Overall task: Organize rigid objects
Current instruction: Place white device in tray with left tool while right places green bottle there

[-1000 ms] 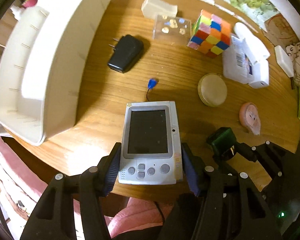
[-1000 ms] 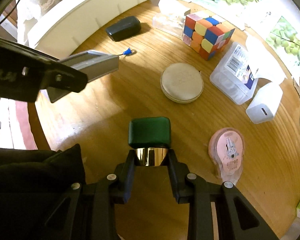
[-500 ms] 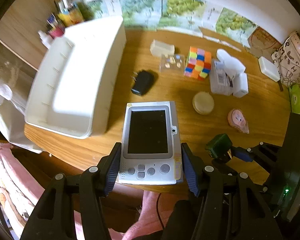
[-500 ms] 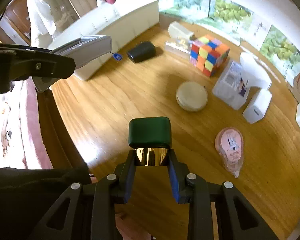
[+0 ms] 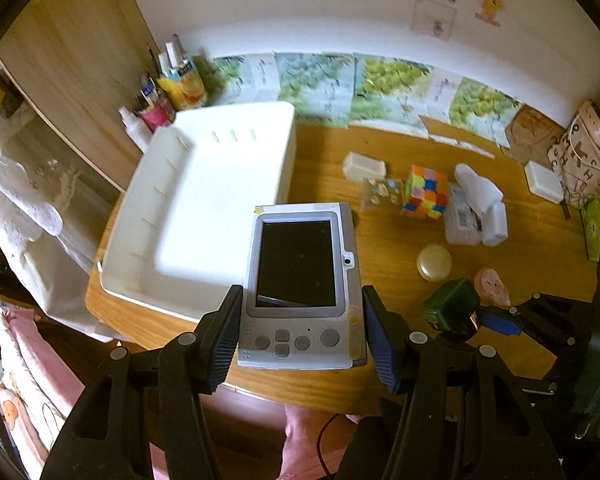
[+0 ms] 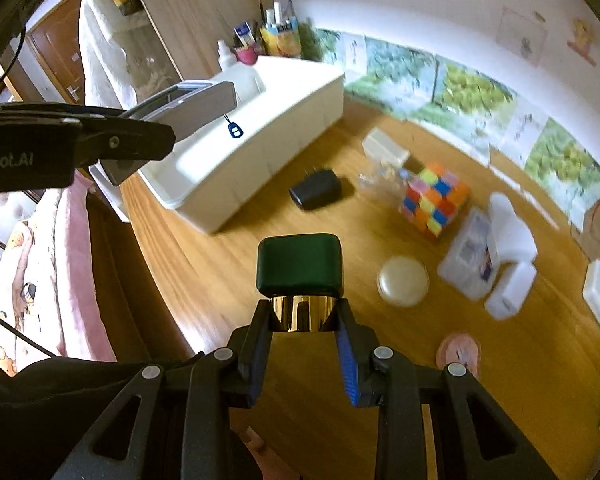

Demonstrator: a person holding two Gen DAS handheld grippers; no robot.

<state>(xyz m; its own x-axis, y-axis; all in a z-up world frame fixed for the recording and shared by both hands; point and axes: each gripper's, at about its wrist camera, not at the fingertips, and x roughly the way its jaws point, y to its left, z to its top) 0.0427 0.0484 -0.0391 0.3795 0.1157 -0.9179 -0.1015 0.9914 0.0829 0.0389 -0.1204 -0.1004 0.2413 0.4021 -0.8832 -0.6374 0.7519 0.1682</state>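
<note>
Closest in the left wrist view, the left gripper [image 5: 300,332] squeezes a grey gadget [image 5: 300,284] by its two long sides, down near the buttons. The gadget has a dark screen and is up in the air, above the near edge of the table [image 5: 380,380]. A small blue charm [image 6: 235,131] hangs from it on a thin string.

In the right wrist view, the right gripper [image 6: 303,320] is clamped tight on the shiny gold end of a green block [image 6: 300,266]. That one is up off the table too.

A bit farther, on the left side of the table, sits the white bin [image 5: 204,208]. It looks like the place where the things should go. Past it, spread over the wood, lie a black plug [image 6: 315,194], a round tin [image 6: 402,286], a pink tag [image 6: 459,356], a colour cube [image 6: 435,200] and some white boxes [image 6: 500,256].

What could go wrong? The gadget is held only at its bottom end, so most of it sticks out past the pads. A fast swing could make it tip or slide out and fall. The string could catch on the bin's rim. The gold end looks smooth and round, so the green block could slip or twist. The two grippers are near each other and could bump on the way to the bin.
</note>
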